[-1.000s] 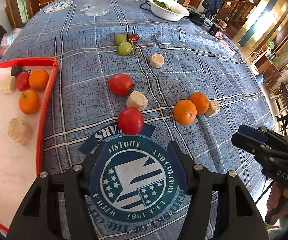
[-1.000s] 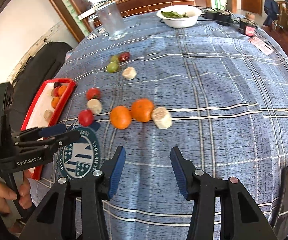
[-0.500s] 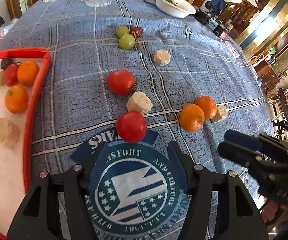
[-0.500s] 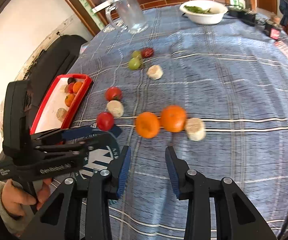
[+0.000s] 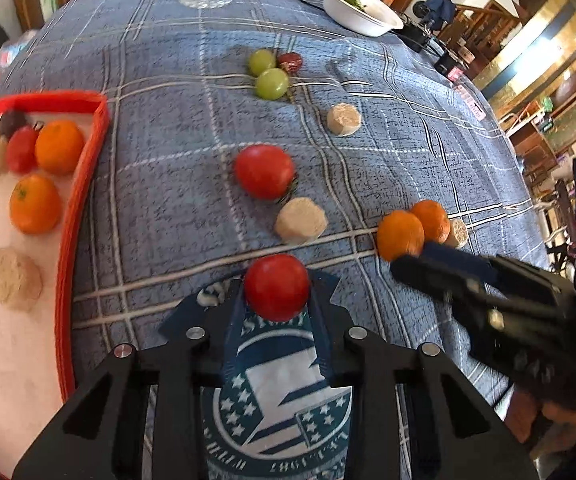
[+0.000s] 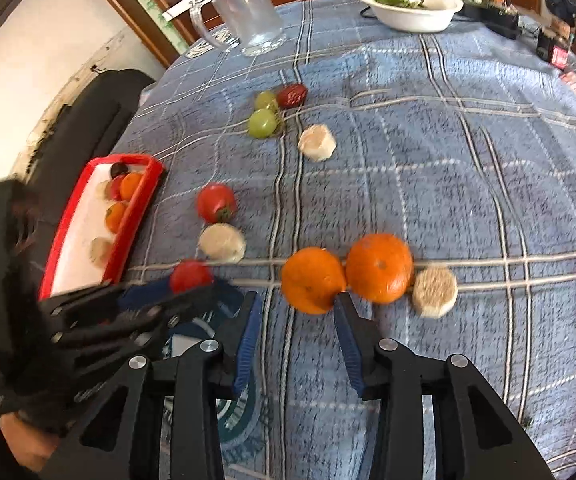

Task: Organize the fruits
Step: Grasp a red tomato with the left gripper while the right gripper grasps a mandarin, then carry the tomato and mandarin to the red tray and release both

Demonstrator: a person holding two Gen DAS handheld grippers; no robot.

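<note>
blue plaid tablecloth (image 5: 160,184), fruit strewn beside the red tray (image 5: 88,168). my left gripper (image 5: 276,312) has just clamped onto the nearest tomato (image 5: 276,286), so that one looks ready to go left into the tray. my right gripper (image 6: 296,320), jaws apart and empty, has slid up to the near orange (image 6: 312,280), farther from the tray.
</note>
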